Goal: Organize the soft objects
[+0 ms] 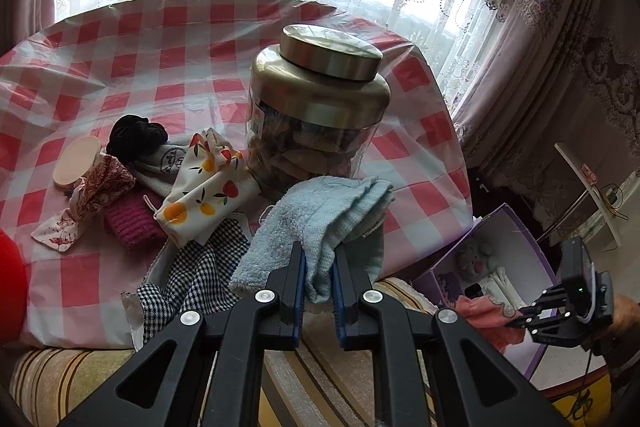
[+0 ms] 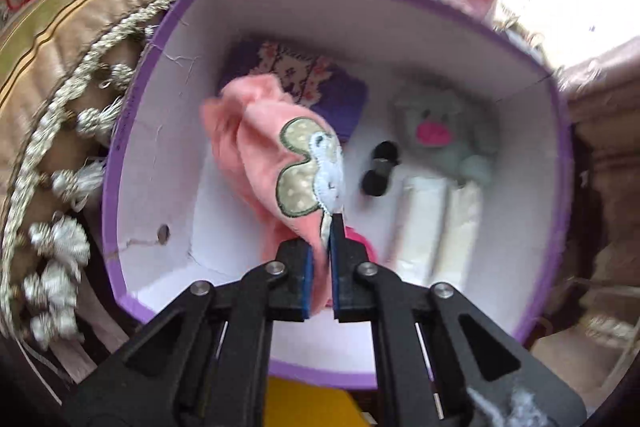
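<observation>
Half sorted at best: left on the tabletop [image 1: 80,87] a pile waited — knit cuff [image 1: 134,225], fruit-print pouch [image 1: 208,187], checked cloth [image 1: 200,279]. The left tongs [image 1: 320,267] were clamped on a nubby blue towel [image 1: 320,219] beside the jar [image 1: 316,107]. The right tongs [image 2: 321,247] pinched a fleecy pink cloth [image 2: 256,147] over the purple box [image 2: 132,131], a plush [image 2: 440,131] already inside.
</observation>
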`<state>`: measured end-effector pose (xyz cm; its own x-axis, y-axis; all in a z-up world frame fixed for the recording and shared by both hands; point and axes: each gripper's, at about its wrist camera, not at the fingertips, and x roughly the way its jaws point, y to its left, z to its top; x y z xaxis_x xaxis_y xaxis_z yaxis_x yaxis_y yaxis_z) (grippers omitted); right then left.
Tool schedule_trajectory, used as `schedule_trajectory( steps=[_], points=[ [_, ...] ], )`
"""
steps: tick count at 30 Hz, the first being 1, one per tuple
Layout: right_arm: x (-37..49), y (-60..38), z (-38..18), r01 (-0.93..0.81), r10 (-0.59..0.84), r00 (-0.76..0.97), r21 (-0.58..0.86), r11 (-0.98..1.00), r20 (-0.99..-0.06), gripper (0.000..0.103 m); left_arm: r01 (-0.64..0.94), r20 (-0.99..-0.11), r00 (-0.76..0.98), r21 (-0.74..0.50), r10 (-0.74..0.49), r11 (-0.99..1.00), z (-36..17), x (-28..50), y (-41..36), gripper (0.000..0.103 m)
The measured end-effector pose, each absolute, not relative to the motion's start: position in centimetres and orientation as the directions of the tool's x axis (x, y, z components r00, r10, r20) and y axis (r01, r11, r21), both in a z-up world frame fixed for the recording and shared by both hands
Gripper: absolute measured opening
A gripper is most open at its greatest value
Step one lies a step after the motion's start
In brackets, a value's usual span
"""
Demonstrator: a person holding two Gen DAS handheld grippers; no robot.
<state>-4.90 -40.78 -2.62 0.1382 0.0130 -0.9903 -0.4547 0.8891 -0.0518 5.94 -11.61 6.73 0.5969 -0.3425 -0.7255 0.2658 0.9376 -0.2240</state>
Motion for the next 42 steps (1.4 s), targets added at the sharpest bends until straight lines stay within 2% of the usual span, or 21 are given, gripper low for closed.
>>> schedule_trajectory(
  steps=[4, 7, 10, 13, 15, 17, 19, 22, 23, 24, 25, 26, 27, 31, 36, 42],
  points=[
    [-5.5, -40.4, 1.3, -0.576, -0.051, 0.187, -0.151, 0.803, -0.981, 0.009, 0.272, -0.710, 0.610, -0.230, -0.352, 0.934, 7.1, 5.6, -11.5, 0.012],
    [-5.7, -39.2, 2.8, -0.661, -0.080, 0.150, -0.160, 0.733, -0.985, 0.009, 0.267, -0.703, 0.617, -0.236, -0.354, 0.934, 7.3, 5.3, -11.2, 0.012],
    [-6.7, -38.5, 3.5, -0.738, -0.078, 0.054, -0.093, 0.669, -0.995, 0.009, 0.272, -0.698, 0.622, -0.233, -0.355, 0.934, 7.5, 5.1, -11.4, 0.012],
    [-7.5, -37.3, 3.1, -0.779, -0.009, -0.090, 0.065, 0.623, -0.996, 0.009, 0.282, -0.693, 0.626, -0.227, -0.358, 0.932, 7.7, 4.9, -11.7, 0.012],
    [-6.5, -36.5, 1.0, -0.767, 0.063, -0.204, 0.200, 0.610, -0.977, 0.009, 0.292, -0.692, 0.624, -0.224, -0.363, 0.930, 7.7, 4.9, -12.1, 0.012],
    [-5.6, -35.1, -2.8, -0.760, 0.065, -0.282, 0.264, 0.594, -0.957, 0.009, 0.303, -0.695, 0.618, -0.219, -0.367, 0.927, 7.7, 4.8, -12.8, 0.012],
    [-4.2, -34.0, -6.9, -0.741, 0.051, -0.319, 0.282, 0.609, -0.947, 0.009, 0.328, -0.694, 0.617, -0.202, -0.371, 0.923, 8.0, 4.5, -13.8, 0.012],
    [-2.7, -33.6, -10.2, -0.707, 0.053, -0.312, 0.269, 0.654, -0.949, 0.010, 0.391, -0.689, 0.617, -0.151, -0.380, 0.908, 8.7, 3.5, -15.5, 0.012],
    [-2.3, -33.7, -10.6, -0.686, 0.064, -0.304, 0.265, 0.677, -0.950, 0.017, 0.416, -0.691, 0.611, -0.136, -0.387, 0.899, 8.8, 3.2, -16.1, 0.012],
    [-2.0, -34.1, -10.7, -0.664, 0.078, -0.286, 0.256, 0.702, -0.955, 0.036, 0.443, -0.695, 0.600, -0.124, -0.396, 0.888, 8.8, 3.0, -16.8, 0.012],
    [-1.8, -34.6, -10.2, -0.642, 0.099, -0.250, 0.241, 0.727, -0.963, 0.049, 0.465, -0.700, 0.589, -0.114, -0.403, 0.878, 8.7, 2.9, -17.4, 0.012],
    [-1.7, -35.2, -9.5, -0.624, 0.128, -0.206, 0.231, 0.746, -0.970, 0.071, 0.488, -0.705, 0.577, -0.108, -0.413, 0.866, 8.6, 2.8, -18.1, 0.012],
    [-1.7, -35.9, -8.6, -0.606, 0.157, -0.160, 0.222, 0.764, -0.975, 0.078, 0.512, -0.710, 0.562, -0.104, -0.424, 0.853, 8.6, 2.7, -18.9, 0.012],
    [-2.5, -39.7, -5.2, -0.487, 0.198, -0.017, 0.181, 0.854, -0.980, 0.079, 0.633, -0.727, 0.500, -0.063, -0.470, 0.772, 8.6, 1.9, -23.1, 0.012],
    [-4.8, -44.9, -1.9, -0.268, 0.187, 0.148, 0.143, 0.953, -0.971, 0.080, 0.776, -0.796, 0.400, 0.031, -0.454, 0.630, 7.1, 0.3, -29.4, 0.013],
    [-8.7, -47.1, 0.2, -0.180, 0.230, 0.259, 0.187, 0.966, -0.938, 0.080, 0.869, -0.866, 0.295, 0.068, -0.404, 0.490, 4.8, -0.3, -34.4, 0.015]
  ],
)
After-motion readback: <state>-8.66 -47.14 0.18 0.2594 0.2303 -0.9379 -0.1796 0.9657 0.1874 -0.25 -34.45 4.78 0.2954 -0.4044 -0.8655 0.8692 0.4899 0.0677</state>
